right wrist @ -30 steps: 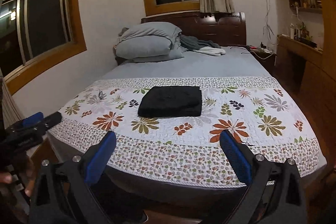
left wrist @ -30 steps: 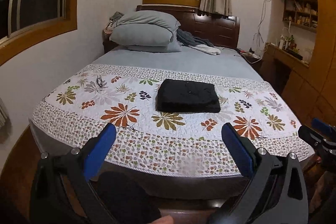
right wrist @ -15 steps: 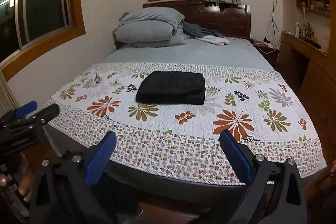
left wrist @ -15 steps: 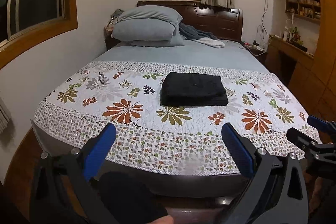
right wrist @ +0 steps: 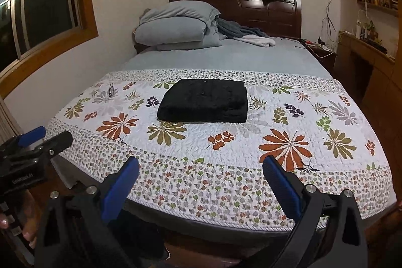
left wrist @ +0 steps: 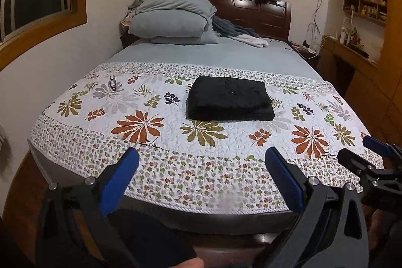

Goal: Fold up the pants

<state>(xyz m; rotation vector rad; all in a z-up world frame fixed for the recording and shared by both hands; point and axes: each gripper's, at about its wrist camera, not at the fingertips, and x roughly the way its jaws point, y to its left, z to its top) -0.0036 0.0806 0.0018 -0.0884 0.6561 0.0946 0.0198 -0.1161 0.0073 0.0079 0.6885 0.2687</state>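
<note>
Eyeglasses (left wrist: 112,83) left of folded pants (left wrist: 230,98)

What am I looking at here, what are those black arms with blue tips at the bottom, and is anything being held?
Those are two hand-held grippers, one in each of a person's hands, each with a small camera looking forward along its blue-padded fingers. One picture comes from the left gripper, the other from the right gripper; each also catches the other gripper at its edge. Both look at a bed covered by a floral quilt. On it lie black pants, already folded into a neat rectangle, and a pair of glasses nearer the wall. Pillows are stacked at the headboard. Both sets of jaws stand wide open, holding nothing, short of the bed's foot.
</note>
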